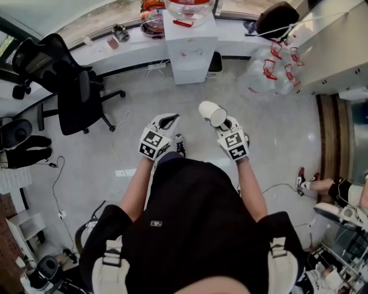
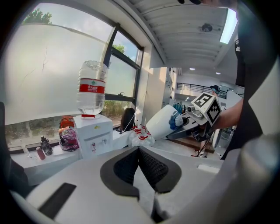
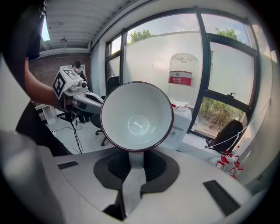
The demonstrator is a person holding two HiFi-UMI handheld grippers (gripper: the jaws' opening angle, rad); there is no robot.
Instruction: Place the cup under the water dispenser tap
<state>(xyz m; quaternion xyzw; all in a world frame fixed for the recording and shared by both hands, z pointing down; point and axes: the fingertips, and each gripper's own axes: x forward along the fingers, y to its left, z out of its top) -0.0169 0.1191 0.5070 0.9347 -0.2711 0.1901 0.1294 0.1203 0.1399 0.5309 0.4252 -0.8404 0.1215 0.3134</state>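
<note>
A white cup (image 1: 214, 112) with a dark rim lies on its side in my right gripper (image 1: 225, 122), which is shut on the cup's rim. In the right gripper view the cup (image 3: 136, 116) shows its empty inside, its lower rim pinched at the fingertips (image 3: 135, 158). The white water dispenser (image 1: 190, 49), with a clear bottle (image 1: 188, 7) on top, stands ahead against the window ledge, some way from the cup. It also shows as the dispenser (image 2: 92, 136) and, behind the cup, the dispenser (image 3: 183, 123). My left gripper (image 1: 171, 118) hangs beside the right one, shut and holding nothing.
A black office chair (image 1: 70, 86) stands at the left. Several empty water bottles (image 1: 267, 69) lie on the floor right of the dispenser. Cables trail over the grey floor (image 1: 132, 115). A person's foot (image 1: 302, 180) shows at the right. Small items sit on the window ledge (image 1: 115, 37).
</note>
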